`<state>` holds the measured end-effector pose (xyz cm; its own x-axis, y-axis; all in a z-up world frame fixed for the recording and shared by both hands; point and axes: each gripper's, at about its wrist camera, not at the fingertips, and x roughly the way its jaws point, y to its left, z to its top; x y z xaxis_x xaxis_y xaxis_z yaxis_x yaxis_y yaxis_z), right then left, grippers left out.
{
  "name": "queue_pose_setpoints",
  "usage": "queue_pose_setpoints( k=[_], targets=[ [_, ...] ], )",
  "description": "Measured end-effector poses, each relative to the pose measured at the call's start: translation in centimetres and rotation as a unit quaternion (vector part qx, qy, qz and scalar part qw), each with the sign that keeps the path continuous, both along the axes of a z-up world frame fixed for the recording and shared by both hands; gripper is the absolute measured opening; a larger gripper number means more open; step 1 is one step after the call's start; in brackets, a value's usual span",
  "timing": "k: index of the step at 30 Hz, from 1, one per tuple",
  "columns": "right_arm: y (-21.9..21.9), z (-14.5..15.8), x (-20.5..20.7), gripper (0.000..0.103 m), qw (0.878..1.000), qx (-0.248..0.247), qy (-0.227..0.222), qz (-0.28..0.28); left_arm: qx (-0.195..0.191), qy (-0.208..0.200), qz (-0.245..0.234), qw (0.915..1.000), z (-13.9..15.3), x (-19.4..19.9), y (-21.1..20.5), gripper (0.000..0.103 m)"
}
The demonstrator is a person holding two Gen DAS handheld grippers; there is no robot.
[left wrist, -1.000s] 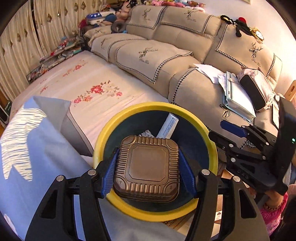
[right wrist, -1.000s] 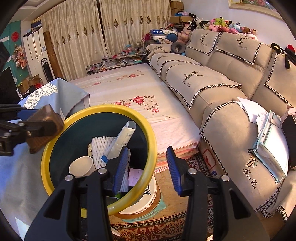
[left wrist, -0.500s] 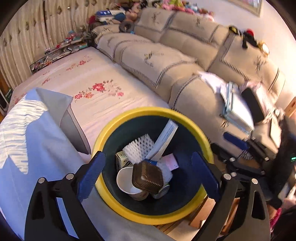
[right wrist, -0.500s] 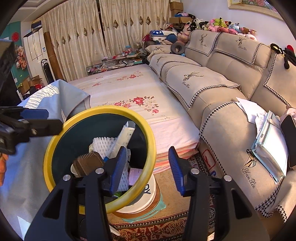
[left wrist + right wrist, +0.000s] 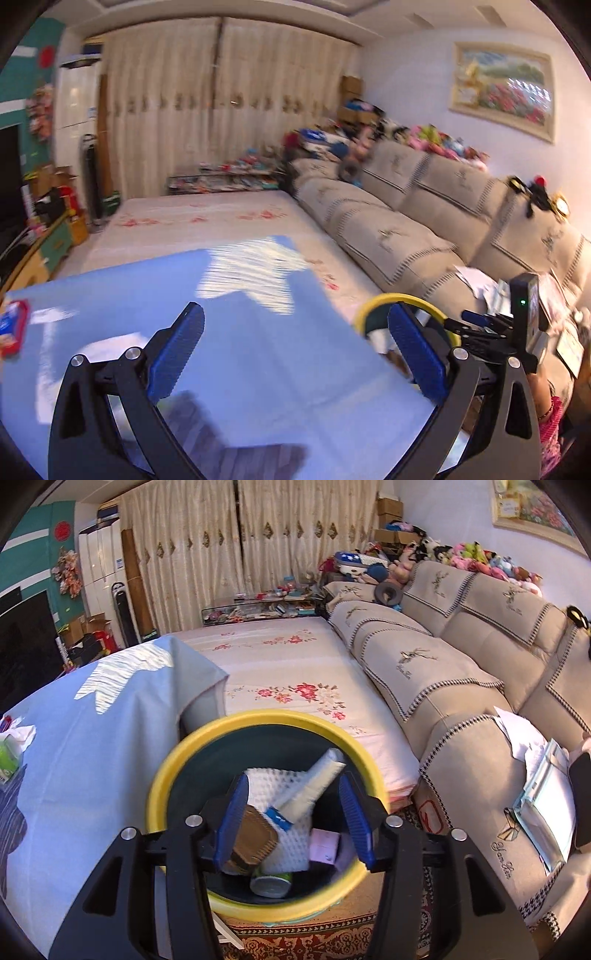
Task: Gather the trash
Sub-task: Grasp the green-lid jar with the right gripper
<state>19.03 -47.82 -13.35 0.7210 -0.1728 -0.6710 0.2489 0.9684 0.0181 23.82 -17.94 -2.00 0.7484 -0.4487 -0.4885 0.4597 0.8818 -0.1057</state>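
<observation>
While your left gripper hangs over the blue counter with fingers spread wide and holding nothing, only a sliver of the yellow-rimmed bin shows past its right finger. Your right gripper looks straight down into that bin, fingers apart and empty, and there you see the trash: a brown box, white foam mesh, a tube, a pink box and a can
</observation>
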Motion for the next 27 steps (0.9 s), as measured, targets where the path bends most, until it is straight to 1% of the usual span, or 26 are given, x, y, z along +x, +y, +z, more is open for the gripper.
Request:
queue_pose_setpoints(
  k=[2, 4, 7, 9, 12, 13, 15, 16, 17, 18, 20, 21, 24, 25, 26, 27],
  targets=[
    [1.8, 0.5, 0.9, 0.049, 1.0, 0.003, 0.001, 0.02, 0.0, -0.024, 0.049, 0.9985, 0.8, -0.7, 4.3, 0.098],
    [4.0, 1.2, 2.2, 0.049, 0.999, 0.008, 0.003, 0.047, 0.011, -0.048, 0.097, 0.9941, 1.1, -1.3, 8.3, 0.098],
    [8.3, 2.6, 4.3, 0.049, 0.995, 0.011, 0.004, 0.099, 0.037, -0.076, 0.175, 0.981, 0.6, -1.9, 13.8, 0.098],
    [11.8, 3.5, 5.6, 0.052, 0.99, 0.008, 0.004, 0.142, 0.054, -0.087, 0.22, 0.9701, -0.3, -2.1, 17.0, 0.098],
    [17.5, 4.4, 7.2, 0.052, 0.978, 0.006, 0.01, 0.206, 0.057, -0.09, 0.277, 0.9549, -1.6, -2.2, 21.3, 0.098],
    [19.2, 4.6, 7.7, 0.052, 0.974, 0.008, 0.013, 0.226, 0.044, -0.081, 0.292, 0.9519, -2.1, -2.1, 22.9, 0.098],
    [22.6, 4.9, 8.4, 0.052, 0.962, 0.017, 0.021, 0.273, 0.016, -0.063, 0.311, 0.9482, -2.5, -1.8, 25.6, 0.098],
    [24.7, 5.0, 8.7, 0.052, 0.952, 0.023, 0.025, 0.304, 0.005, -0.057, 0.317, 0.9467, -2.6, -1.7, 26.4, 0.098],
    [26.4, 4.9, 8.9, 0.053, 0.944, 0.025, 0.03, 0.327, -0.002, -0.055, 0.321, 0.9456, -2.8, -1.8, 27.1, 0.098],
    [27.8, 4.7, 9.0, 0.057, 0.938, 0.023, 0.033, 0.344, -0.007, -0.055, 0.325, 0.9442, -2.9, -1.9, 27.8, 0.098],
    [31.1, 3.9, 9.2, 0.061, 0.923, -0.001, 0.039, 0.382, -0.008, -0.056, 0.332, 0.9415, -3.0, -1.8, 28.2, 0.098],
    [32.5, 3.4, 9.3, 0.061, 0.917, -0.012, 0.043, 0.397, -0.01, -0.057, 0.333, 0.941, -3.1, -1.7, 28.4, 0.098],
    [34.9, 2.0, 9.6, 0.061, 0.905, -0.031, 0.058, 0.42, -0.018, -0.05, 0.327, 0.9435, -3.5, -1.7, 27.4, 0.098],
    [35.1, 1.7, 9.7, 0.062, 0.903, -0.034, 0.06, 0.424, -0.021, -0.046, 0.323, 0.945, -3.6, -1.6, 27.5, 0.098],
    [35.5, 1.5, 9.8, 0.064, 0.902, -0.036, 0.06, 0.427, -0.023, -0.043, 0.321, 0.9457, -3.8, -1.4, 27.3, 0.098],
    [35.9, 1.4, 9.9, 0.07, 0.901, -0.037, 0.059, 0.429, -0.024, -0.04, 0.32, 0.9463, -3.9, -1.4, 27.1, 0.098]
  ],
)
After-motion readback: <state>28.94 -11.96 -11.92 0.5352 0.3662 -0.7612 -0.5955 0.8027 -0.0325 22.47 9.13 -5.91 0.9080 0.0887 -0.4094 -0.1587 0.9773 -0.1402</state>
